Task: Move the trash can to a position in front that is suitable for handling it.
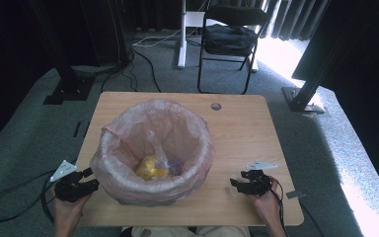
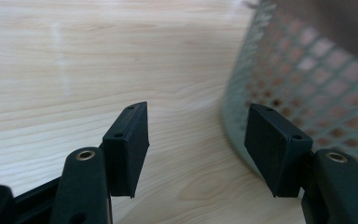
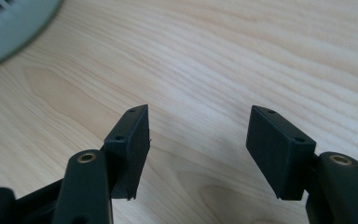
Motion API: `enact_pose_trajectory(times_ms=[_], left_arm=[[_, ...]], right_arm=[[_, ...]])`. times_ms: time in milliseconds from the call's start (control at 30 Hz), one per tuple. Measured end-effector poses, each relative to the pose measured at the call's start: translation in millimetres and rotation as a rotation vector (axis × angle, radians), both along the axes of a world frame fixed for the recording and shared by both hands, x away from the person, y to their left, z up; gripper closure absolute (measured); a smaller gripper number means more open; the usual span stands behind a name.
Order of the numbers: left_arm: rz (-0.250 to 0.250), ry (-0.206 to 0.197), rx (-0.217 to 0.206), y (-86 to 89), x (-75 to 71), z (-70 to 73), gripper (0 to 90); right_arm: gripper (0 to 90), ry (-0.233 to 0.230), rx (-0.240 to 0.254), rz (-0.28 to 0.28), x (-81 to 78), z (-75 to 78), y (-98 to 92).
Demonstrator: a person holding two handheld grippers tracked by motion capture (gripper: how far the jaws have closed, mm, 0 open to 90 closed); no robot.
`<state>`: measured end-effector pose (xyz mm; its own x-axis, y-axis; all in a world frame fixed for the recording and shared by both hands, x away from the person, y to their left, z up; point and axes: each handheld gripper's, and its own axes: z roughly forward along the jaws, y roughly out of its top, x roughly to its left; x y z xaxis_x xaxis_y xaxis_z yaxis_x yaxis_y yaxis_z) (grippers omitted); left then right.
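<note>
Black jaws of the left gripper [image 2: 196,149] are standing wide apart in the left gripper view, with bare wood grain between the pads and nothing gripped; one pad [image 2: 275,147] is lying just beside the perforated wall of the mesh wastebasket [image 2: 307,84], though contact cannot be judged. Similarly, the jaws of the right gripper [image 3: 198,149] are standing open and empty over the wooden table [image 3: 205,56], with the basket's pale rim [image 3: 14,23] showing well apart at the upper left corner.

From the high view, the left gripper [image 1: 81,183] is resting at the near left edge of the table [image 1: 246,128], close against the base of the wastebasket [image 1: 153,153], while the right gripper [image 1: 249,183] is sitting near the front edge on the right, clearly apart from it. Each is being held in a hand [image 1: 69,210] coming in from the bottom edge.

The wastebasket is standing upright left of the table's centre. A translucent pink bin liner [image 1: 128,123] is already lining it, with the bag's edge folded outward over the rim all the way round. Inside, a crumpled yellow piece of rubbish [image 1: 150,168] is lying at the bottom, beside something bluish too small to identify.

As a judgement: the work on the liner is appearing either complete or not yet begun, since no gripper is touching the plastic. If the bag is to be lifted out, gathering the folded edge and pulling it free is all remaining.
</note>
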<state>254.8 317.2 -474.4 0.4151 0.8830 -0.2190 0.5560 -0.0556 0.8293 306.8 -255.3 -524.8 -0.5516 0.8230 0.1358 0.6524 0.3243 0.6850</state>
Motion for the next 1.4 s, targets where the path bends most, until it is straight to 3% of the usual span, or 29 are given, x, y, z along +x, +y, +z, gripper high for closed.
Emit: enact_pose_trajectory(times_ms=[133,333,467,600,900,1133,1267,1333,1400], left_arm=[[-0.077,-0.027,-0.057,-14.6,-5.4,3.0,40.0],[-0.153,-0.051,-0.081,-26.6,-10.7,7.7,39.7],[-0.199,-0.058,-0.072,-41.0,-9.8,12.5,41.1],[-0.209,-0.064,-0.089,-45.8,-8.0,14.0,42.2],[-0.254,-0.075,-0.097,-65.5,18.5,16.4,42.0],[-0.323,-0.069,-0.083,-99.2,47.5,18.6,42.0],[-0.358,-0.068,-0.054,-123.3,60.5,21.5,41.7],[-0.362,-0.071,-0.050,-126.9,62.1,21.8,41.7],[-0.361,-0.075,-0.053,-127.3,63.3,21.0,40.6]], right_arm=[[37.7,-0.012,0.002,0.014,-1.8,5.7,4.6],[37.7,-0.035,0.007,0.030,-3.1,13.6,9.6],[37.7,-0.047,0.024,0.040,-3.4,20.5,12.9],[37.6,-0.066,0.031,0.059,-5.5,28.1,16.3],[37.6,-0.105,0.044,0.074,-0.1,46.2,18.8],[37.7,-0.153,0.063,0.063,8.5,68.8,12.4],[37.7,-0.184,0.116,0.039,17.9,85.8,4.3],[37.7,-0.185,0.126,0.034,19.3,87.9,3.3],[37.6,-0.200,0.167,0.018,24.6,94.7,-1.3]])
